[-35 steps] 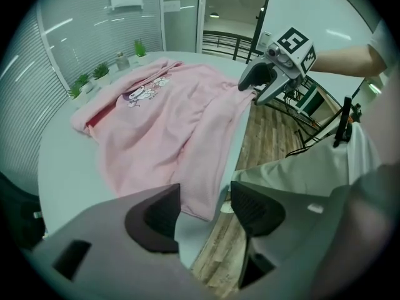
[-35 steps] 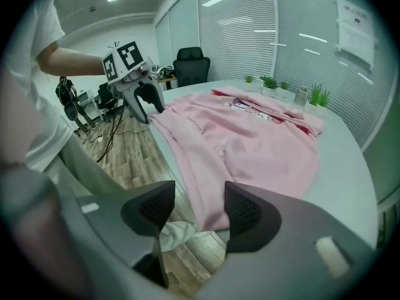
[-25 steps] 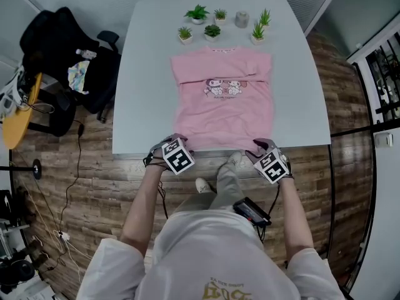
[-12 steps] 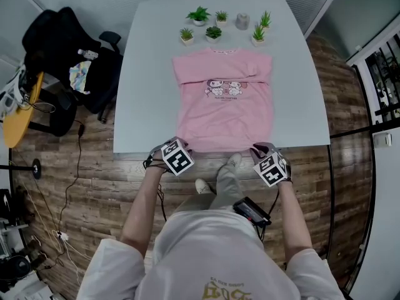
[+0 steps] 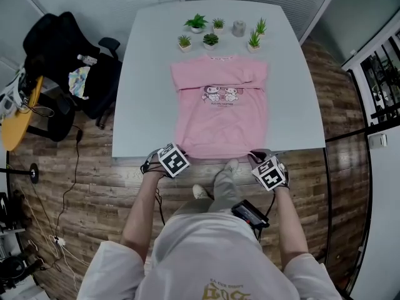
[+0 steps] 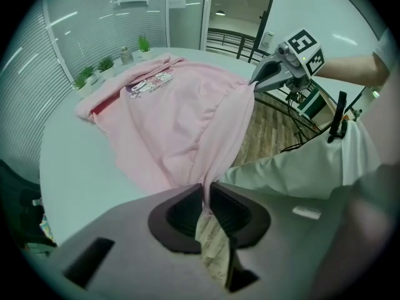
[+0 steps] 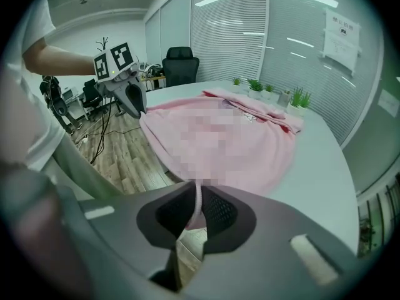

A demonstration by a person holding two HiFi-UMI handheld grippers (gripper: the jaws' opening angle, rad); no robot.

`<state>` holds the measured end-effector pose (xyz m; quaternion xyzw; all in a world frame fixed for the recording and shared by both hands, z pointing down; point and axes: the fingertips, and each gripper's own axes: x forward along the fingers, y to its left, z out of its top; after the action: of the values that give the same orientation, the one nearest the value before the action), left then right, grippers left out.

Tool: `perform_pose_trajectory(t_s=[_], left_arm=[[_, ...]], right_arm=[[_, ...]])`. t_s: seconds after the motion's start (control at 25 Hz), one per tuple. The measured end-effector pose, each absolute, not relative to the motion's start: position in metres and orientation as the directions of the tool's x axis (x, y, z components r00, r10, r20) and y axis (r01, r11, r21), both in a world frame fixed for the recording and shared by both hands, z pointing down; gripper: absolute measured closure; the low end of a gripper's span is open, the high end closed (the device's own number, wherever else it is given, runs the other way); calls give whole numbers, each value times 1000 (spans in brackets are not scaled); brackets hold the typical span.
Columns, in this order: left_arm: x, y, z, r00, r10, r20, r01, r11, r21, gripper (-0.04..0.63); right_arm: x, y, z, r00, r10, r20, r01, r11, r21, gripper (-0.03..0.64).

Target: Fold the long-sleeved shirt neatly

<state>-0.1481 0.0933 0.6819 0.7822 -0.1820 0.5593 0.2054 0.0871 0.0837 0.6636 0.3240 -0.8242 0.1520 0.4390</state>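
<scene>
Holding the pink long-sleeved shirt [image 5: 220,114] by its near hem, one corner in each gripper. Pinching the hem's corner at the lower left of the shirt in the head view with the left gripper [image 6: 206,189]: jaws just drawn together, pads pressed on a thin fold of pink cloth that runs up between them. Doing the same at the lower right corner with the right gripper [image 7: 199,195]: jaws just closed as well, with a narrow strip of hem clamped between the ribbed pads.

Seen from the head view, lying mostly flat at the middle of the white table [image 5: 144,105], collar toward the top of the frame, hem at the table's near edge, sleeves folded in across the chest above a small cartoon print. Seen from the left gripper view, lifted off the table along the hem, the edge stretched from the lower centre up to the other gripper at the upper right. Seen from the right gripper view, spread from the centre toward the right, its edge running to the other gripper at the upper left.

Beyond the collar, near the top of the head view: small potted plants [image 5: 210,39] and a grey cup [image 5: 238,28], apart from the shirt. At the upper left, a black office chair [image 5: 62,61] on the wooden floor [image 5: 81,186].
</scene>
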Motion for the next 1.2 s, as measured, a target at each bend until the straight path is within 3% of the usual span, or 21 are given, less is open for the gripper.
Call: perform_pose_trajectory(t_s=[0.64,1.2], left_arm=[[-156,100,610,366,-52,929,-507,-848,152,546],[-154,131,550,401,16,916,-403,-895,192,546]], right_arm=[[87,91,597,-481,-475,737,-723,690,-27,580],[88,109,528,-534,-522,665,-715,699,-25,580]])
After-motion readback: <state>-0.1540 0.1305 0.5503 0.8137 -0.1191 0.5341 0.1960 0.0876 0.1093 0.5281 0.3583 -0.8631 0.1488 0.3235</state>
